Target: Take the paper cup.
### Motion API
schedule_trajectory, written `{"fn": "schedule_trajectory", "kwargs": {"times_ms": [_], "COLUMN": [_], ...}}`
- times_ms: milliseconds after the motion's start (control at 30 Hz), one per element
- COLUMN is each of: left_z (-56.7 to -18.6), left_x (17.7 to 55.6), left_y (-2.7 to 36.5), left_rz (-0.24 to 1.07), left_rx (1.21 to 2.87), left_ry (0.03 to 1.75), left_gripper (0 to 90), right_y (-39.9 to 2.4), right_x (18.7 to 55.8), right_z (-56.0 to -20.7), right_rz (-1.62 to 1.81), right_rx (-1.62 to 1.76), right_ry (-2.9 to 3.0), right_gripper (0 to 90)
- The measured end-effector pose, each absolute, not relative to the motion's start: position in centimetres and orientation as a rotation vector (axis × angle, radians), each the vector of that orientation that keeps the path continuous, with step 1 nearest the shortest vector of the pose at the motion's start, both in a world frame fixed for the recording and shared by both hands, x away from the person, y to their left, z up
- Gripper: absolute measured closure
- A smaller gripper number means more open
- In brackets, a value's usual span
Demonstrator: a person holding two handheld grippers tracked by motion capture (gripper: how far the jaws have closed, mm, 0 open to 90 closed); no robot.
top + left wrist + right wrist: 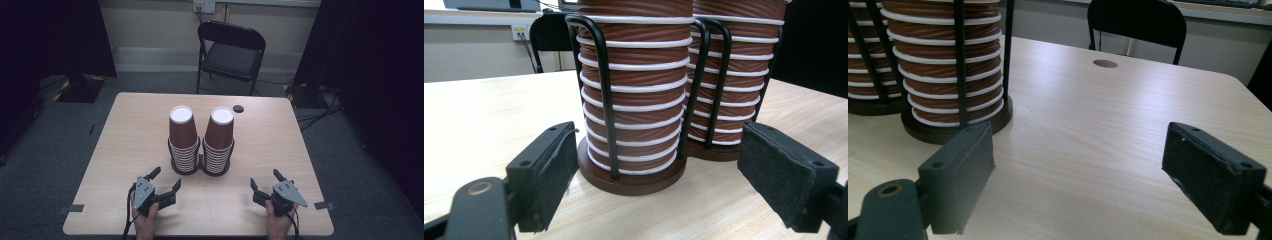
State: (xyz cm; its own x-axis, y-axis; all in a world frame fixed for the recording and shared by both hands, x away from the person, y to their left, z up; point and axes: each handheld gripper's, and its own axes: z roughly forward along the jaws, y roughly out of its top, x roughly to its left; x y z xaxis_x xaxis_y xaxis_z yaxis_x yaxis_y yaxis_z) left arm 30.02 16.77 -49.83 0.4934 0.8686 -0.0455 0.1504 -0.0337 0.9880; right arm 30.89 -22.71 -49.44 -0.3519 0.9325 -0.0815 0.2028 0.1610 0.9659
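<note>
You are holding both tools, left tool (pixel 165 181) and right tool (pixel 264 181), spread apart and empty, near two brown ribbed paper-cup stacks (pixel 201 134) in black wire holders, ready to reach.

This looks like a lab recording space. Black curtains (pixel 380 75) flank a wooden table (pixel 125 150). A folding chair (pixel 231 52) stands far behind, on grey carpet (pixel 45 150).

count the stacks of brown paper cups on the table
2. The left stack and the right stack stand side by side mid-table, each in a black wire holder on a round base. No other stack appears.
</note>
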Motion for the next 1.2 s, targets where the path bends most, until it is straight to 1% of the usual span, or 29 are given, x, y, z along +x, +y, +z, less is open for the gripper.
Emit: {"fn": "schedule_trajectory", "kwargs": {"times_ms": [233, 433, 467, 633, 733, 933, 1167, 1200], "left_z": [-49.8, -49.8, -49.8, -49.8, -49.8, -49.9, -49.9, -49.9], "left_x": [30.1, 30.1, 30.1, 30.2, 30.2, 29.8, 29.9, 29.8], "left_y": [16.7, 16.7, 16.7, 16.7, 16.7, 16.9, 16.7, 16.7], "left_rz": [0.729, 0.729, 0.728, 0.723, 0.720, 0.738, 0.748, 0.749], "left_rx": [1.525, 1.526, 1.524, 1.536, 1.531, 1.510, 1.516, 1.523], "left_ry": [0.916, 0.912, 0.913, 0.921, 0.920, 0.879, 0.898, 0.887], "left_gripper": [16.3, 16.1, 16.1, 16.1, 16.1, 15.9, 16.0, 16.1], "right_y": [-23.2, -22.7, -22.5, -22.0, -21.7, -20.4, -19.4, -19.1], "right_x": [31.1, 31.2, 31.2, 31.1, 31.1, 31.7, 31.8, 31.8], "right_z": [-49.4, -49.3, -49.1, -48.6, -48.2, -47.0, -45.3, -45.0], "right_rz": [1.296, 1.317, 1.336, 1.372, 1.387, 1.442, 1.464, 1.510], "right_rx": [1.132, 1.131, 1.117, 1.104, 1.084, 1.054, 0.985, 0.964], "right_ry": [1.684, 1.714, 1.737, 1.738, 1.729, 1.783, 1.812, 1.804], "right_gripper": [12.6, 13.2, 15.2, 18.7, 19.3, 23.9, 25.1, 24.8]}}
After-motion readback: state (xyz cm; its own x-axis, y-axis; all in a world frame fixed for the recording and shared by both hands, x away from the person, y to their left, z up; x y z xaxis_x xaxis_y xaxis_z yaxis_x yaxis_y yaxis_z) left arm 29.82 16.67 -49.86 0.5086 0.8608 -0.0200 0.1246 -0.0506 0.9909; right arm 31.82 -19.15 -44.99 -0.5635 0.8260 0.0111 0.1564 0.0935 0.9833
